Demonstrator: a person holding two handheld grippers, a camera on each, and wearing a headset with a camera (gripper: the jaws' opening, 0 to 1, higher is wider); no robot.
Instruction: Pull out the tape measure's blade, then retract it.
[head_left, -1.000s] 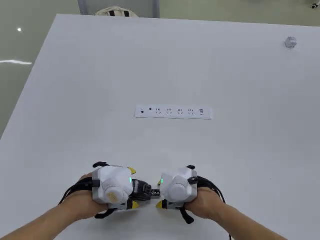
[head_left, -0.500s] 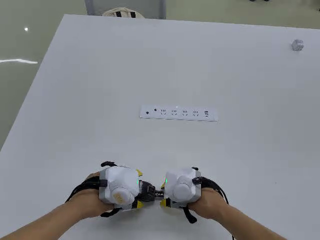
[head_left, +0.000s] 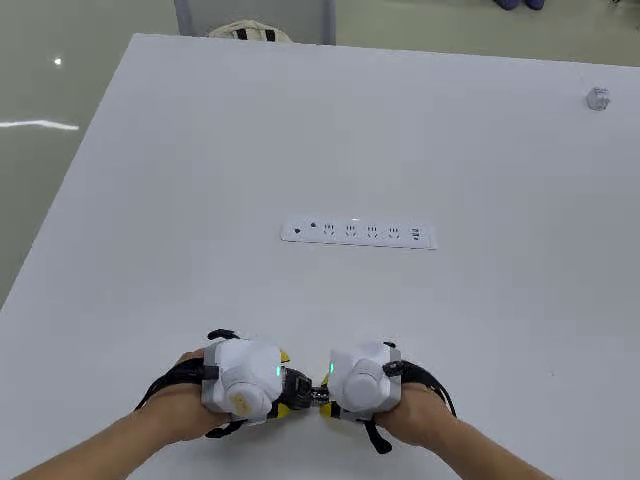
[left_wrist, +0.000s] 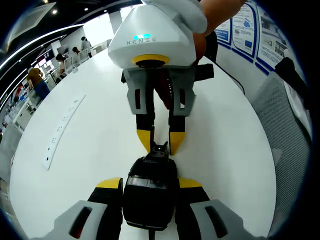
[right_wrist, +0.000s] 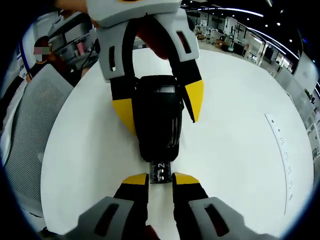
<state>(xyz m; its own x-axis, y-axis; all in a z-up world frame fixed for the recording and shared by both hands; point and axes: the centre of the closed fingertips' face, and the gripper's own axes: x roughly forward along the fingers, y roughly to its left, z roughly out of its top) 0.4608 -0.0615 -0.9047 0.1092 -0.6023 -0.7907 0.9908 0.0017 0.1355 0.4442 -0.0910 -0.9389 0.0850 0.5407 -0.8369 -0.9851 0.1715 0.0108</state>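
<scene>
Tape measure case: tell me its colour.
The tape measure case is black, shown best in the right gripper view.

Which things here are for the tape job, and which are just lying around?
For the job: tape measure, its blade, left tongs, right tongs.
Just lying about: power strip, small pale thing near the table's far edge.

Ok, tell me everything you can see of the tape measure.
The tape measure is a black, ribbed, plastic-looking case, clamped by its sides in the left claw. A short stub of blade, dark with white marks and a "2", sticks out of its mouth and is pinched by the right claw. It lies level, low over the white table; contact with it is unclear.
</scene>
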